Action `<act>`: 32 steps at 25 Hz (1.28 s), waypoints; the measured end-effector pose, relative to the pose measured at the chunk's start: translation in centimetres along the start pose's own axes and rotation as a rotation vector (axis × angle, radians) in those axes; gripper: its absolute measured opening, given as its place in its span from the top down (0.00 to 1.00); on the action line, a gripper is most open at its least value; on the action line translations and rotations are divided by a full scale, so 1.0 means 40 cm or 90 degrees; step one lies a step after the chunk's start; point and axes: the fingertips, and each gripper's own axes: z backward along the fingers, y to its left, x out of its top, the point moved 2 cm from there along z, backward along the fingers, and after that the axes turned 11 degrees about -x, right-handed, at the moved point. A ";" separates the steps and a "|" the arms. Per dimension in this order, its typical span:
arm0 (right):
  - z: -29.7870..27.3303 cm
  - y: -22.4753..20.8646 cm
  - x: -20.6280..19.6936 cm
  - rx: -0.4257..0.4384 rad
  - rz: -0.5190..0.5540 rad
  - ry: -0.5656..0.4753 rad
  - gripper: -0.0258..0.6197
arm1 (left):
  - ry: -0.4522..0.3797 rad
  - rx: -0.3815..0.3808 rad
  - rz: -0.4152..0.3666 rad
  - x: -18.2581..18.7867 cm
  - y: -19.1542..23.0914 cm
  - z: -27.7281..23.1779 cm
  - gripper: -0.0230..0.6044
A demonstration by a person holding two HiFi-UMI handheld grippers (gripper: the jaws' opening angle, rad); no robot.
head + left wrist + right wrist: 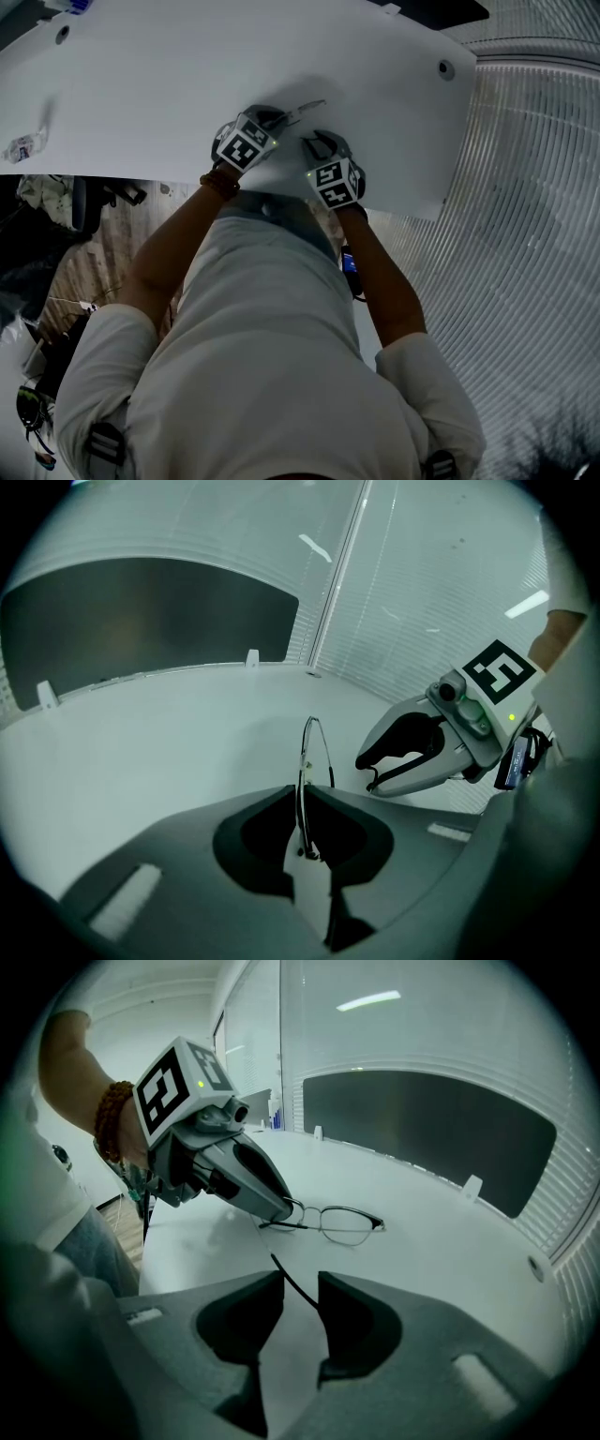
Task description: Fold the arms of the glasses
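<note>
Clamping thin wire-rimmed glasses (342, 1224) at frame: left gripper (300, 803) jaws; right gripper (300, 1290) jaws apart, dark unfolded arm (289, 1279) between

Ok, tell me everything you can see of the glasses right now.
The glasses are thin, dark, metal-looking wire frames with clear lenses, resting on the white table. The left gripper is clamped on the frame at one end. One slim dark arm is swung out, unfolded, and runs between the parted jaws of the right gripper, which do not squeeze it. The other arm's state cannot be made out.
</note>
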 end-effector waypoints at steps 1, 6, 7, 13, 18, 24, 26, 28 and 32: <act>-0.002 -0.001 0.000 -0.001 0.001 0.001 0.79 | 0.001 -0.001 -0.001 -0.002 -0.002 -0.001 0.91; -0.008 -0.001 0.000 -0.009 0.007 0.003 0.77 | 0.007 -0.005 -0.010 -0.011 -0.009 0.000 0.91; -0.009 -0.001 0.000 -0.011 0.007 0.004 0.77 | 0.008 -0.005 -0.011 -0.012 -0.010 0.001 0.91; -0.018 -0.019 -0.001 -0.029 0.007 0.008 0.69 | 0.015 -0.013 -0.018 -0.022 -0.018 0.000 0.91; -0.019 -0.036 0.000 -0.038 0.008 0.012 0.66 | 0.021 -0.019 -0.026 -0.019 -0.035 -0.003 0.90; -0.026 -0.037 0.003 -0.035 0.013 0.014 0.63 | 0.009 -0.035 -0.029 -0.006 -0.050 -0.004 0.86; -0.029 -0.032 0.002 -0.033 0.015 0.013 0.63 | 0.006 -0.042 -0.032 -0.002 -0.056 -0.005 0.85; -0.033 -0.030 0.002 -0.032 0.016 0.014 0.63 | 0.002 -0.048 -0.032 0.002 -0.061 -0.007 0.84; -0.038 -0.032 0.001 -0.034 0.017 0.018 0.63 | -0.006 -0.059 -0.035 0.007 -0.070 -0.007 0.81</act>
